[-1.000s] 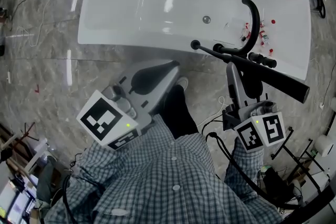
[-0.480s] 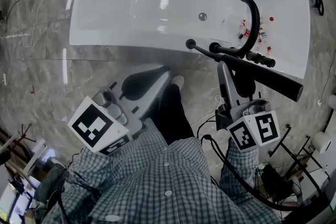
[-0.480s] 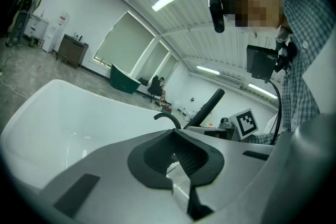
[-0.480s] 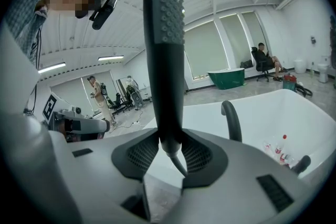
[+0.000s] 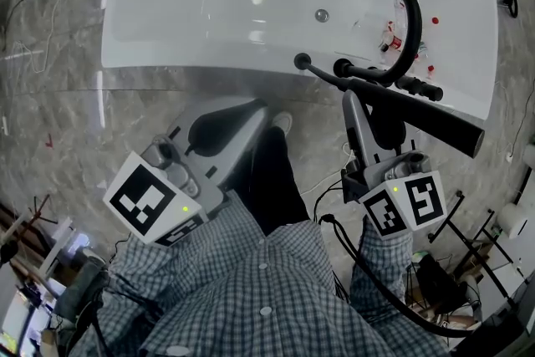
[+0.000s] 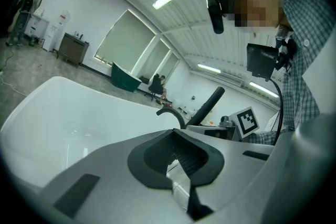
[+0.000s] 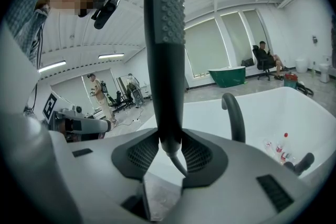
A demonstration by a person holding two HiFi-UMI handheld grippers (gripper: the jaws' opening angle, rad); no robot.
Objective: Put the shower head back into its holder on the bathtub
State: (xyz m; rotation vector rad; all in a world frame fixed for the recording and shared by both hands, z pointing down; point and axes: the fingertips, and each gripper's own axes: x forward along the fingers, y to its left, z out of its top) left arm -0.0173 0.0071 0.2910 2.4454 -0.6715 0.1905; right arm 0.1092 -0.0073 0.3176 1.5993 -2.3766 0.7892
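The black stick-shaped shower head (image 5: pixel 435 123) lies slantwise over the near rim of the white bathtub (image 5: pixel 209 54), just in front of the curved black faucet (image 5: pixel 407 21). My right gripper (image 5: pixel 358 103) is shut on its handle. In the right gripper view the shower head (image 7: pixel 164 34) stands upright between the pads, nozzles facing right, with its hose (image 7: pixel 178 162) leaving below. Black fittings (image 5: pixel 344 68) sit on the rim beside the faucet; I cannot tell which one is the holder. My left gripper (image 5: pixel 255 111) is shut on nothing, held low in front of the tub.
Small red-capped bottles (image 5: pixel 391 39) lie on the tub ledge behind the faucet. The drain (image 5: pixel 321 15) shows in the tub floor. Cables (image 5: pixel 334 180) run over the marble floor by my shoe (image 5: pixel 282 124). Metal stands (image 5: pixel 468 247) crowd the right.
My right gripper with the shower head has shifted slightly left along the tub's near rim. The left gripper has hardly moved.
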